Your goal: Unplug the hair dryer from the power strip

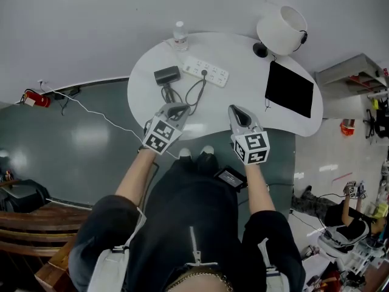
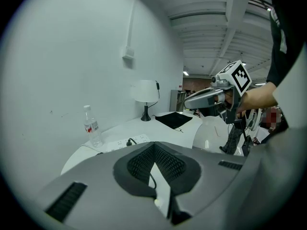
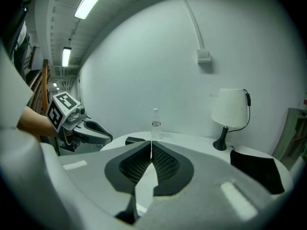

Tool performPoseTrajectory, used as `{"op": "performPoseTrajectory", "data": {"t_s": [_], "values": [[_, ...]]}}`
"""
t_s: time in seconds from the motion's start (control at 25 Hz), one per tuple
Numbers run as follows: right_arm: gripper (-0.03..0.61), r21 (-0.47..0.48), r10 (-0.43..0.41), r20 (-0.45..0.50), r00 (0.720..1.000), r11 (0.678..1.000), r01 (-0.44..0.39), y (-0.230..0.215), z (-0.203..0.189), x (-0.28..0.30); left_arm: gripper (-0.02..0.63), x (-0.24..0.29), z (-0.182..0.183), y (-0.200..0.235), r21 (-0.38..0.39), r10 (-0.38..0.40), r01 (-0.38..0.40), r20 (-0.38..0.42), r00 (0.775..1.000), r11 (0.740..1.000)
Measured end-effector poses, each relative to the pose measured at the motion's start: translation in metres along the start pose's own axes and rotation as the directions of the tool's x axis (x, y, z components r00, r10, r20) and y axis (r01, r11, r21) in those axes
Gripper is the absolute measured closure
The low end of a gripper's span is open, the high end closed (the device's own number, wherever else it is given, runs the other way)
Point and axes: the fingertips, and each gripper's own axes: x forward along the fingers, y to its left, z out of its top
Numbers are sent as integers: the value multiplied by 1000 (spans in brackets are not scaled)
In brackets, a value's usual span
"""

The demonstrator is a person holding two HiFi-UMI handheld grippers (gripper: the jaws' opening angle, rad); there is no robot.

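**Both grippers closed and empty at the table's near edge**

Nearest my head camera, along the bottom of the frame, is the person's dark zipped top [image 1: 194, 212]. Both forearms reach up from it toward the round white table [image 1: 243, 96]. The left gripper [image 1: 176, 109] sits over the table's near edge, centre-left. In its own view I see the jaws pressed together with nothing between them. The right gripper [image 1: 236, 111] is alongside it, centre-right, its jaws likewise closed on nothing.

The hair dryer [image 1: 167, 75] lies on the table above the left gripper and apart from it. Its dark cord [image 1: 197, 89] loops over to a plug [image 1: 204, 73] seated in the white power strip [image 1: 217, 75], which lies just right of the dryer. A water bottle [image 1: 179, 35] stands at the table's far edge, upper centre. A white lamp [image 1: 281, 28] stands at the upper right, with a black mat [image 1: 290, 90] below it.
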Motion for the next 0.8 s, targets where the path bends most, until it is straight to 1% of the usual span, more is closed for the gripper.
{"op": "performPoseTrajectory", "data": {"t_s": [0.16, 0.44, 0.8], "values": [[572, 25, 14, 7, 1000, 1000, -14, -12, 5, 13, 604, 15, 3, 8, 10, -6, 6, -18, 1000, 1000], [572, 6, 63, 0, 998, 998, -63, -37, 12, 54, 604, 45, 9, 36, -3, 28, -28, -41, 999, 1000], [572, -15, 120, -46, 992, 993, -121, -69, 12, 109, 604, 85, 9, 69, -57, 43, -48, -86, 995, 997]]}}
